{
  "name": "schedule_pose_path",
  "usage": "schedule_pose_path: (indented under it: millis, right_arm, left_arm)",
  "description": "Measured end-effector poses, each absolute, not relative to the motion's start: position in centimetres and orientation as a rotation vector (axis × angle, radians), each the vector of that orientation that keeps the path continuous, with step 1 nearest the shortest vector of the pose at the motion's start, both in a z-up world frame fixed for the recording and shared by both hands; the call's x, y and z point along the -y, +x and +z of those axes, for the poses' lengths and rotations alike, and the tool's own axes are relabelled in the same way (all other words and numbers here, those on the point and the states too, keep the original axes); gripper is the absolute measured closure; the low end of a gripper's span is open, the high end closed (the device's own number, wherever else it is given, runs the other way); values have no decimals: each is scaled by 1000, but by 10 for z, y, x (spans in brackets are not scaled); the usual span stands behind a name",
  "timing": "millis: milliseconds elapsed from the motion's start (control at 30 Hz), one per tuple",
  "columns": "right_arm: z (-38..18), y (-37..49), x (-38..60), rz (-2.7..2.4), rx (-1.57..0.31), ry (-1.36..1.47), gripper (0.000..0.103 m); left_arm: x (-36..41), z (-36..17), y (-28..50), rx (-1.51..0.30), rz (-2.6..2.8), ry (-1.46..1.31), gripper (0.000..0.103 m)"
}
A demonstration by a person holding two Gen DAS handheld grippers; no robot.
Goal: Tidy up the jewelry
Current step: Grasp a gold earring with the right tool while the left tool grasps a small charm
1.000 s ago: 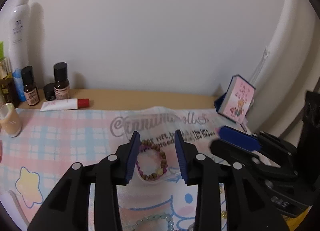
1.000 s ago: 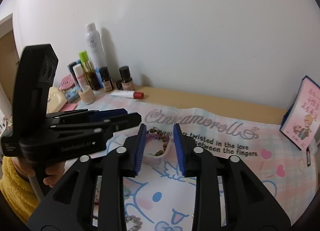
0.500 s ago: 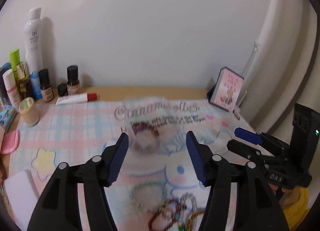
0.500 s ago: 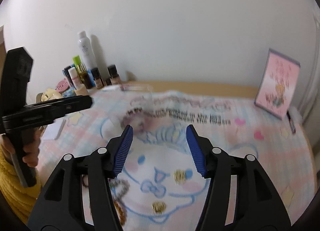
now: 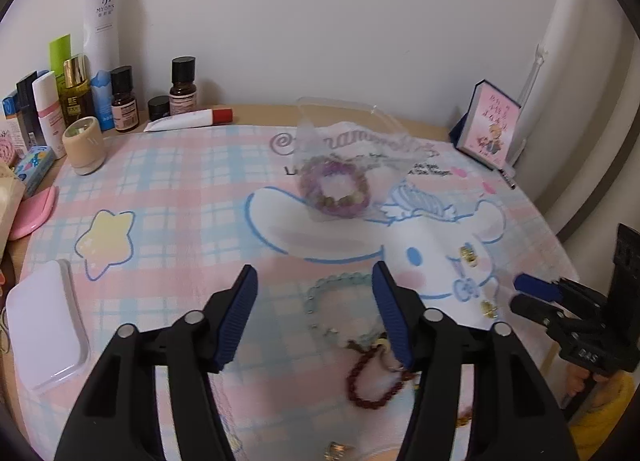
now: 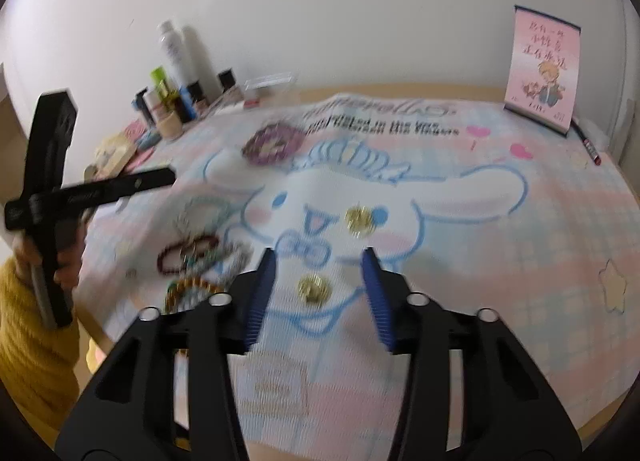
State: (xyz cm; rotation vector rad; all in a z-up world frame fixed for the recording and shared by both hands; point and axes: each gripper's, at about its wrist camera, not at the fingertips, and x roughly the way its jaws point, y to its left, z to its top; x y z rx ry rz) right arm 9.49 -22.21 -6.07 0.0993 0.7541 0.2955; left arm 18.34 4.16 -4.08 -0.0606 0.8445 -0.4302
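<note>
A clear plastic bag [image 5: 344, 149] holding a purple bead bracelet [image 5: 334, 191] lies on the cartoon-print mat [image 5: 180, 197]; the bracelet also shows in the right wrist view [image 6: 272, 143]. My left gripper [image 5: 314, 315] is open and empty, above a pale green bracelet [image 5: 336, 289] and a dark red bracelet [image 5: 372, 381]. My right gripper [image 6: 320, 295] is open and empty, over a gold earring [image 6: 314, 288]; a second gold earring [image 6: 360, 219] lies beyond. A pile of bracelets [image 6: 196, 257] sits to its left.
Cosmetic bottles [image 5: 100, 61] and a tube [image 5: 188, 121] line the back left. A beige jar [image 5: 84, 145] and a white tray [image 5: 44, 325] sit at the left. A pink card stand [image 5: 490, 121] is back right.
Both grippers opened, let go of the bag with the purple bracelet, and pulled back toward the near side. The bag now lies on the mat.
</note>
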Motion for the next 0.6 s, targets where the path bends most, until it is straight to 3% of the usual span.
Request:
schedule_pose_path:
  millis: [433,600]
  right_arm:
    - [-80,102,206,281,-803,22,77]
    - [-80,103,205,279,-806,12,88]
  left_arm:
    - [-33,-64,193,-939,-437,-25,57]
    - [-27,-67,188,-909,-381,67,77]
